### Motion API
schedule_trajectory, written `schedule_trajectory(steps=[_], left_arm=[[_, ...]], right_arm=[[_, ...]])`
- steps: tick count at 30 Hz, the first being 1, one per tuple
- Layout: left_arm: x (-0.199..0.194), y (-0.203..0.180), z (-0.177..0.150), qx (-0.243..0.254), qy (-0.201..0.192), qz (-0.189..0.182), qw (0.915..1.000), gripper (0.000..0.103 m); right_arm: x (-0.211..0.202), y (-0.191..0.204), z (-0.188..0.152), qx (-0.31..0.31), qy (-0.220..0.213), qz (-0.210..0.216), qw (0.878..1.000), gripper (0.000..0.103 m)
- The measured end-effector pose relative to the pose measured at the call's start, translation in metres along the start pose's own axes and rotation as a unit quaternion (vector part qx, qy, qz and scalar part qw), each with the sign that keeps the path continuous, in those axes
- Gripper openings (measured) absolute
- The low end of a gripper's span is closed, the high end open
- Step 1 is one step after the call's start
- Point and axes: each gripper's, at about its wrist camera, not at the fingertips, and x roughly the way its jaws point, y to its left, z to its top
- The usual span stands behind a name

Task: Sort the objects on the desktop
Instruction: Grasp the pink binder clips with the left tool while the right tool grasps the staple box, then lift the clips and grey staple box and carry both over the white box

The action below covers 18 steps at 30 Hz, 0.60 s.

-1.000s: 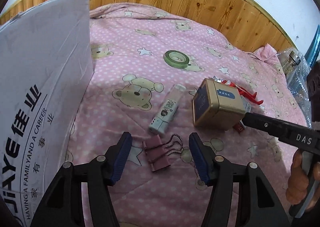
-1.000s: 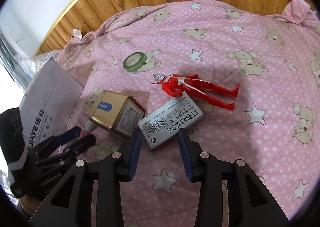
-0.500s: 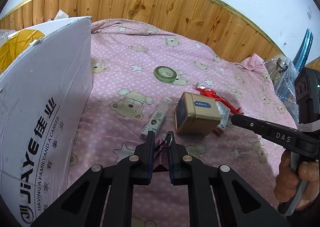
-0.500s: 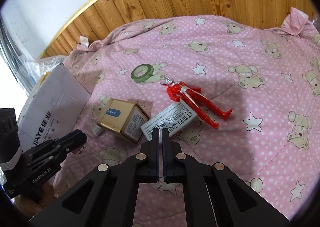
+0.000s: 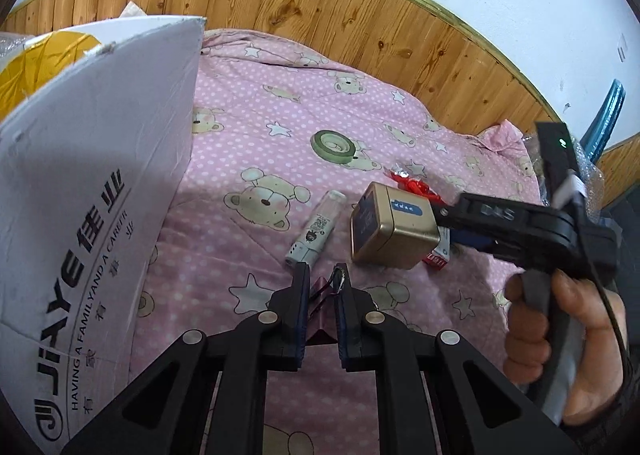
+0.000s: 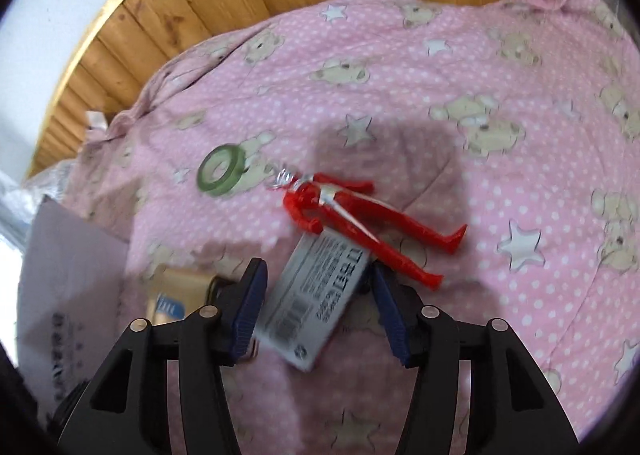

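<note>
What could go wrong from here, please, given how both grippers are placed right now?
The left gripper pinches the pink binder clip only near its wire handles, so the clip might swing or slip out. The right gripper is open around the tilted staples box, which lies against the red figure; closing could skew the box or drag the figure.

Soft daylight fills both views, without glare. The left wrist view is sharp; the right wrist view is blurred by motion, mostly on the staples box. A grey shadow lies on the pink quilt. Fisheye bends the edges, with dark corners.
</note>
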Motion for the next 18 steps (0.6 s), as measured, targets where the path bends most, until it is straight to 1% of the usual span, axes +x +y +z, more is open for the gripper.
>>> schedule_trajectory(steps=[1, 2, 3, 8, 10, 11, 13, 14, 16, 17, 18], left_arm=[[0.0, 0.001, 0.0, 0.0, 0.0, -0.003, 1.0, 0.012], [0.001, 0.002, 0.0, -0.002, 0.0, -0.007, 1.0, 0.012], [0.001, 0.003, 0.0, -0.003, 0.001, -0.011, 0.9999, 0.012], [0.0, 0.003, -0.001, 0.002, 0.009, -0.036, 0.9993, 0.012], [-0.002, 0.003, 0.0, 0.005, 0.009, -0.045, 0.9989, 0.012], [-0.002, 0.002, 0.0, 0.005, 0.01, -0.049, 0.9988, 0.012], [-0.002, 0.001, 0.0, 0.006, 0.01, -0.052, 0.9986, 0.012], [-0.002, 0.0, 0.0, 0.006, 0.011, -0.054, 0.9985, 0.012], [-0.002, 0.0, -0.001, 0.007, 0.011, -0.054, 0.9985, 0.012], [-0.002, 0.0, -0.001, 0.008, 0.012, -0.053, 0.9985, 0.012], [-0.001, -0.001, -0.001, 0.01, 0.012, -0.053, 0.9985, 0.012]], right_arm=[[0.003, 0.006, 0.002, -0.012, -0.002, -0.019, 1.0, 0.056], [0.005, 0.009, 0.003, -0.023, -0.005, -0.029, 0.999, 0.054], [0.007, 0.013, 0.003, -0.035, -0.005, -0.039, 0.999, 0.049], [0.0, 0.007, -0.005, -0.094, 0.01, -0.046, 0.994, 0.044], [-0.006, 0.006, -0.012, -0.121, 0.024, -0.047, 0.991, 0.044], [-0.009, 0.008, -0.016, -0.136, 0.033, -0.041, 0.989, 0.044], [-0.012, 0.01, -0.025, -0.155, 0.045, -0.045, 0.986, 0.048], [-0.012, 0.012, -0.029, -0.166, 0.049, -0.048, 0.984, 0.054], [-0.013, 0.017, -0.04, -0.188, 0.032, -0.064, 0.98, 0.055], [-0.014, 0.019, -0.045, -0.192, 0.026, -0.069, 0.979, 0.049], [-0.018, 0.02, -0.048, -0.192, 0.02, -0.064, 0.979, 0.04]])
